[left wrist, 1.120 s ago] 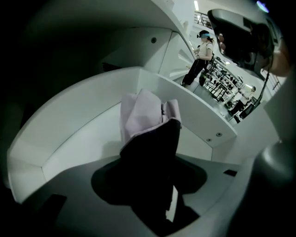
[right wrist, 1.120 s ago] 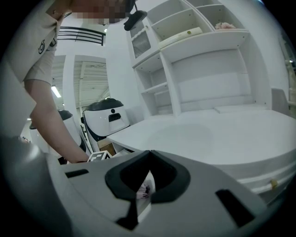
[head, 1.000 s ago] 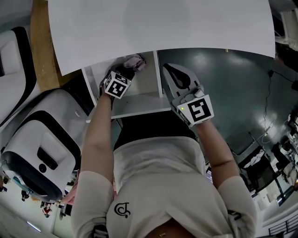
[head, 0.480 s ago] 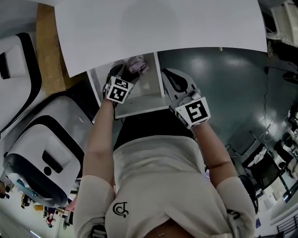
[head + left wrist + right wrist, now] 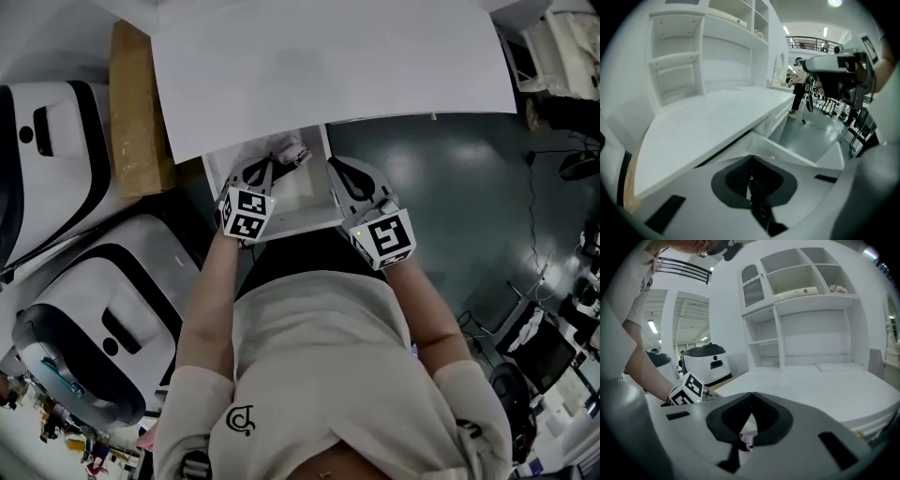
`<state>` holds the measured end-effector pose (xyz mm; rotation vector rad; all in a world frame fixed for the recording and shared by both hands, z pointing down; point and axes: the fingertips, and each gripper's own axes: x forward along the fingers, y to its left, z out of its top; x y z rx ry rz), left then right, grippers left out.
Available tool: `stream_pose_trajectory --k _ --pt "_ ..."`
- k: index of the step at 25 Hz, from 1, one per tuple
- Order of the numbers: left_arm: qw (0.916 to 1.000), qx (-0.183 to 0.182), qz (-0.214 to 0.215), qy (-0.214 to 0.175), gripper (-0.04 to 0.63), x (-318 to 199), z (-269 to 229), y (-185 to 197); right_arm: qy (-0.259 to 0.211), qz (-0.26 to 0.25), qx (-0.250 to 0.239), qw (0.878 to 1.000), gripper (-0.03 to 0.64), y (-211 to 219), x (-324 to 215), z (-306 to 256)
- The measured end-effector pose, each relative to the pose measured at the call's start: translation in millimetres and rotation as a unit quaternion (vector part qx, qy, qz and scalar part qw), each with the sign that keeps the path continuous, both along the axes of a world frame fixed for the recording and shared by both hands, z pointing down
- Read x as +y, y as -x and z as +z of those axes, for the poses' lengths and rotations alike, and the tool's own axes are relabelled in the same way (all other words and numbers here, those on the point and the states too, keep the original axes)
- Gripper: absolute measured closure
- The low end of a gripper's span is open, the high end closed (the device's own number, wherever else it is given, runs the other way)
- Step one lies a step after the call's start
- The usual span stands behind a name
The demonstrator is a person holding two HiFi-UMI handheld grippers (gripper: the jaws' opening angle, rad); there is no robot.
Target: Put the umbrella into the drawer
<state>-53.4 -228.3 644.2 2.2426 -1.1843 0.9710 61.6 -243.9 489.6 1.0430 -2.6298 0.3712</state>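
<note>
The pink folded umbrella (image 5: 292,150) lies at the back of the open white drawer (image 5: 309,217), partly under the white desk top (image 5: 328,66). My left gripper (image 5: 263,162) hangs over the drawer's left part, clear of the umbrella, with its jaws shut on nothing; in the left gripper view the tips (image 5: 751,157) meet. My right gripper (image 5: 334,163) is over the drawer's right wall, also shut and empty. Through the gap behind its jaws, the right gripper view shows a bit of the pink umbrella (image 5: 748,437) below.
Two white and black machines (image 5: 94,309) stand to the left, with a wooden board (image 5: 136,103) beside the desk. Dark green floor (image 5: 450,187) lies on the right. A white shelf unit (image 5: 806,291) rises at the back of the desk. The left gripper's marker cube (image 5: 686,390) shows in the right gripper view.
The left gripper, earlier down at the umbrella in the drawer, has let it go and risen with shut jaws. The right gripper has risen a little. The umbrella stays in the drawer.
</note>
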Motion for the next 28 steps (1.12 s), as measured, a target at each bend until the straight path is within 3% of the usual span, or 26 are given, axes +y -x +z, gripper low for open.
stream_pose_trajectory --k 4,9,15,21,28 --pt "0.9977 0.060 0.007 -0.033 0.583 -2 -51 -5 -0.003 0.006 0.000 1.000 0.609 5 5 -15" --pt "0.9911 0.091 -0.007 -0.097 0.583 -9 -119 7 -0.019 0.011 -0.016 1.000 0.609 12 3 -44" --pt "0.9741 0.127 -0.057 -0.178 0.583 -9 -197 36 -0.055 0.002 -0.025 0.998 0.609 21 1 -82" --pt "0.9542 0.135 -0.082 -0.254 0.583 -5 -268 60 -0.101 -0.011 -0.041 0.994 0.611 29 -5 -127" --pt "0.9390 0.144 -0.091 -0.299 0.584 5 -317 77 -0.141 -0.028 -0.059 0.988 0.611 33 -7 -171"
